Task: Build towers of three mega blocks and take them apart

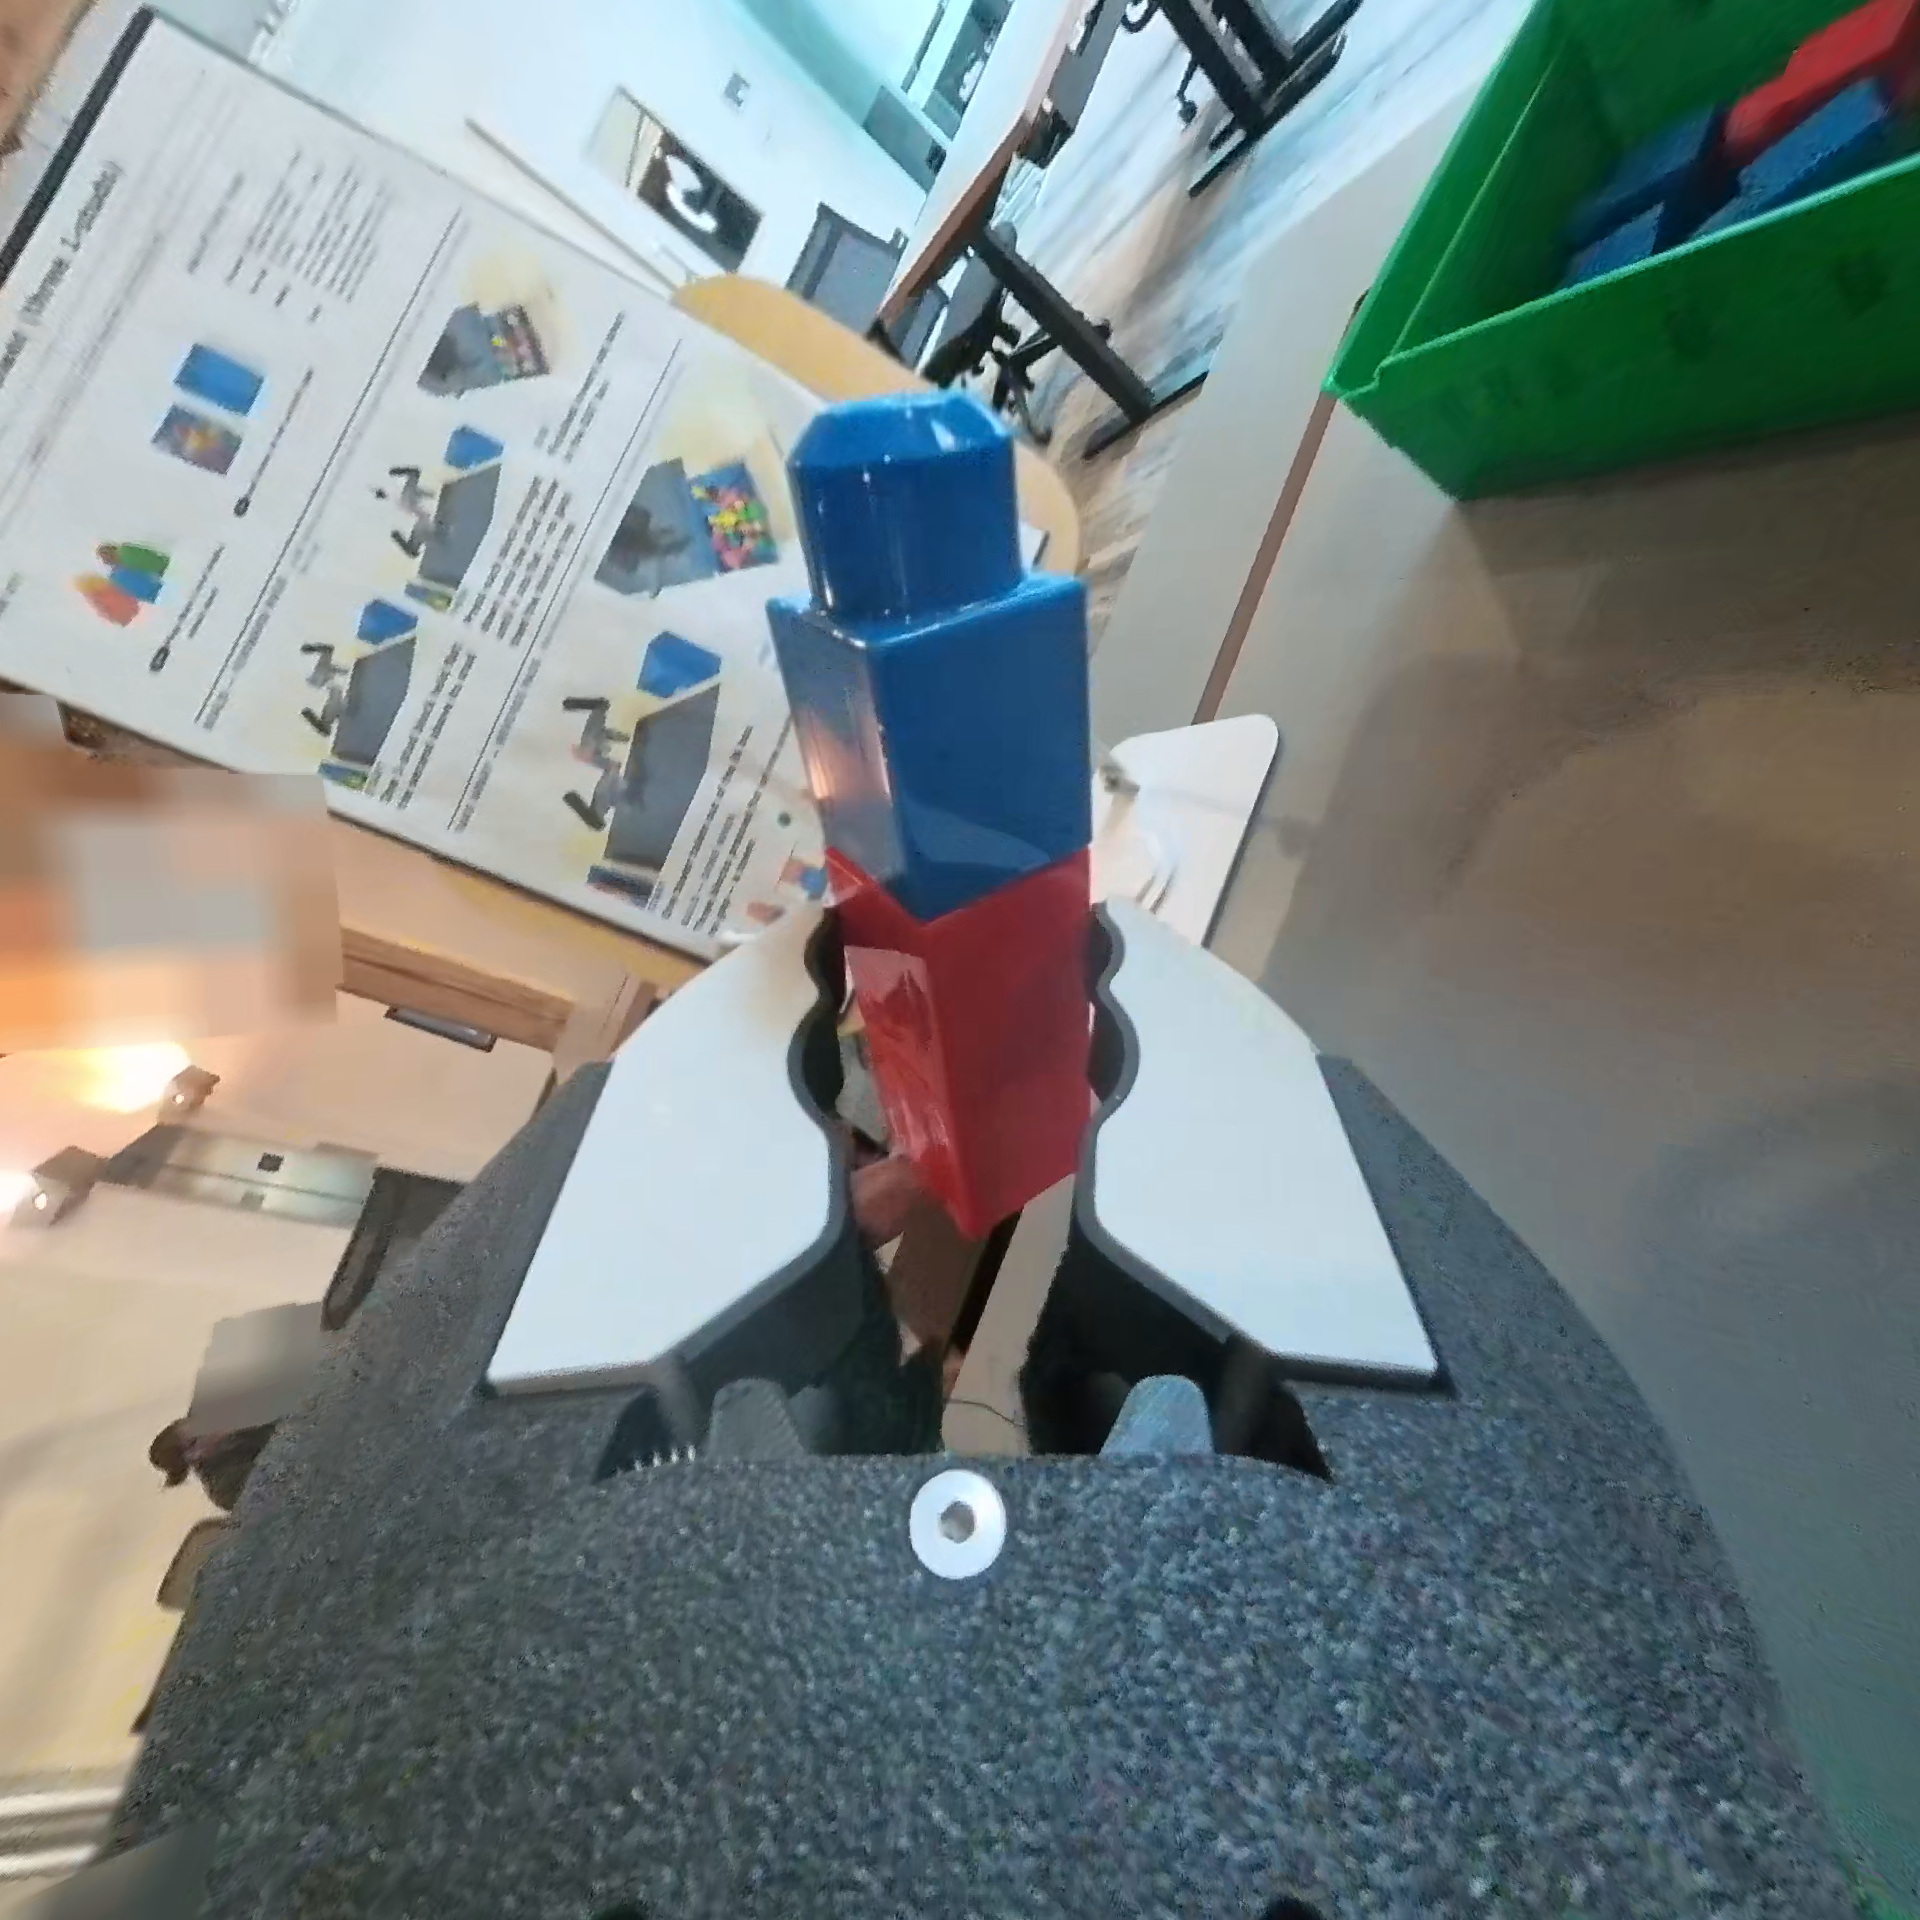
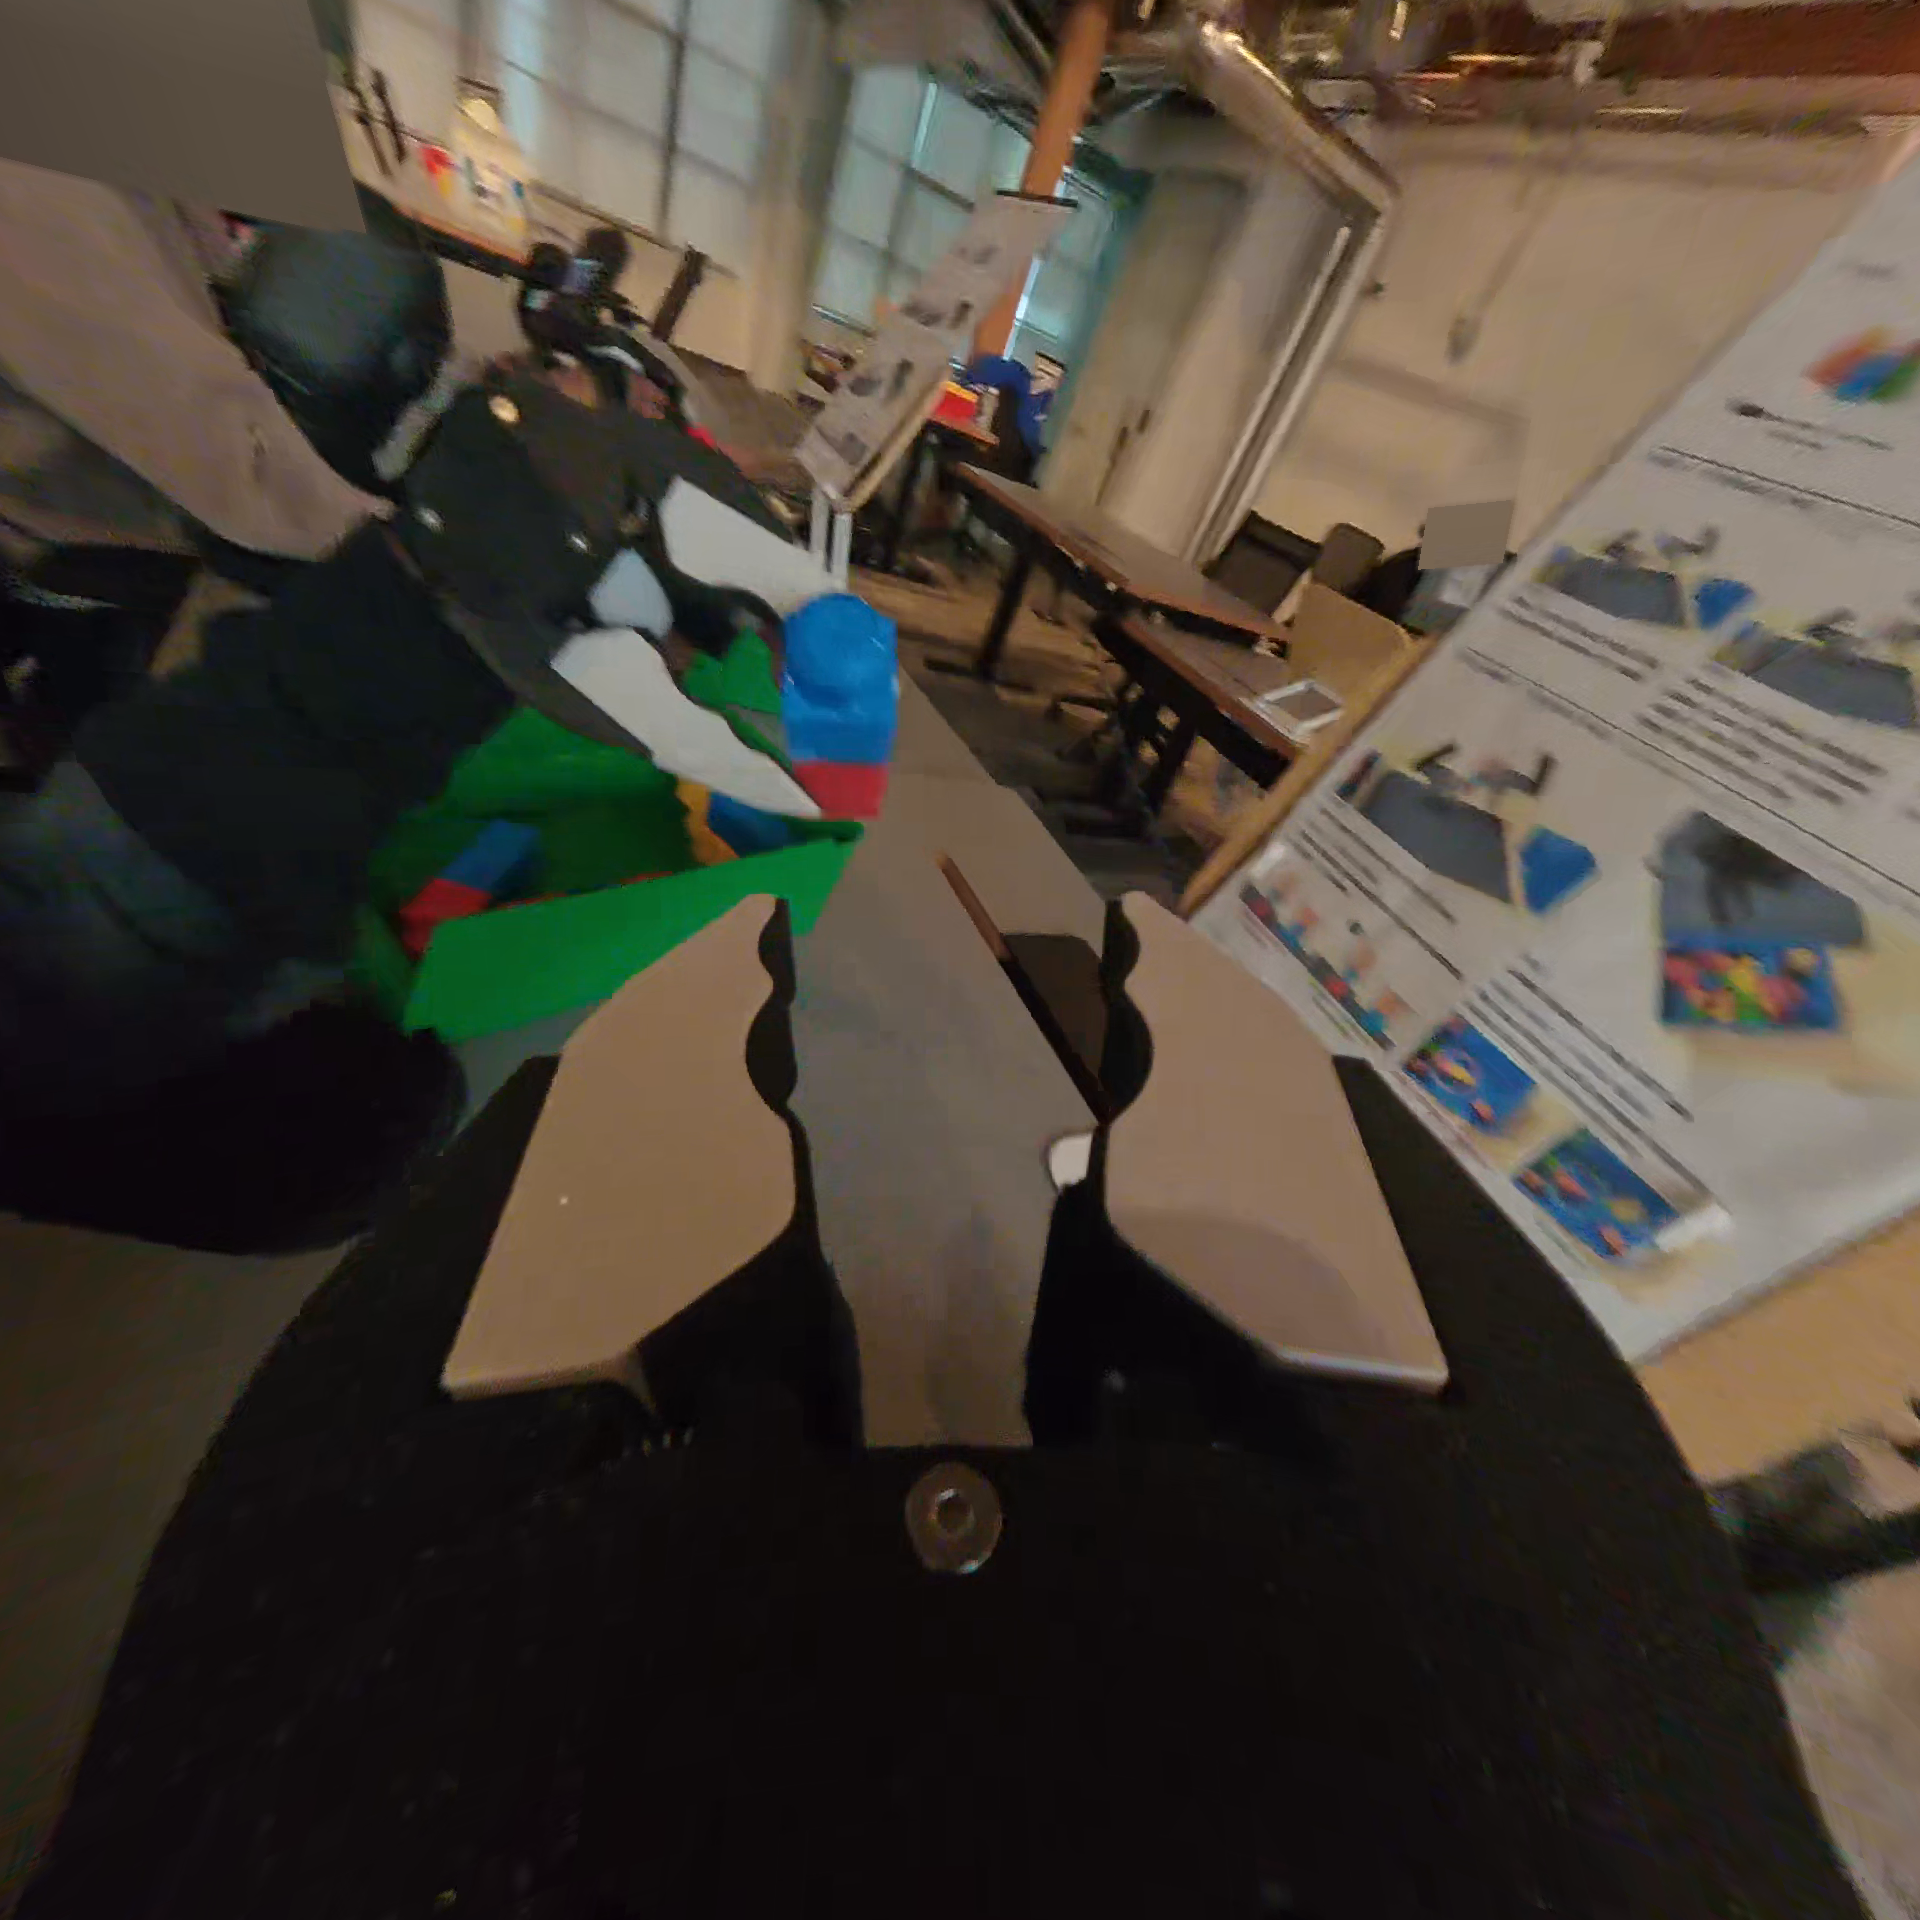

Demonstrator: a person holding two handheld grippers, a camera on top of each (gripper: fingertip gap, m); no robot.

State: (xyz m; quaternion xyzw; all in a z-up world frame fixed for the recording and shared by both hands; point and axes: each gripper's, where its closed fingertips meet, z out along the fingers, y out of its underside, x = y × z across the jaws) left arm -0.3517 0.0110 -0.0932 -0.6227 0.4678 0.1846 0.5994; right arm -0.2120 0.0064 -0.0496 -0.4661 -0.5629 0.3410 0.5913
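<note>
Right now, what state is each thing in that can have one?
left hand-held gripper: shut on the red block.
red block: clamped, lifted.
blue block: stacked on the red block, stud free.
right hand-held gripper: open, empty.
green bin: open, blocks inside.

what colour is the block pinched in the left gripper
Red, with a blue block stacked on it; clearest in the left wrist view.

Long dark desks (image 2: 1122,561) run to the far windows (image 2: 894,229), ducts (image 2: 1288,114) overhead, poster board (image 2: 1662,790) right.
</note>
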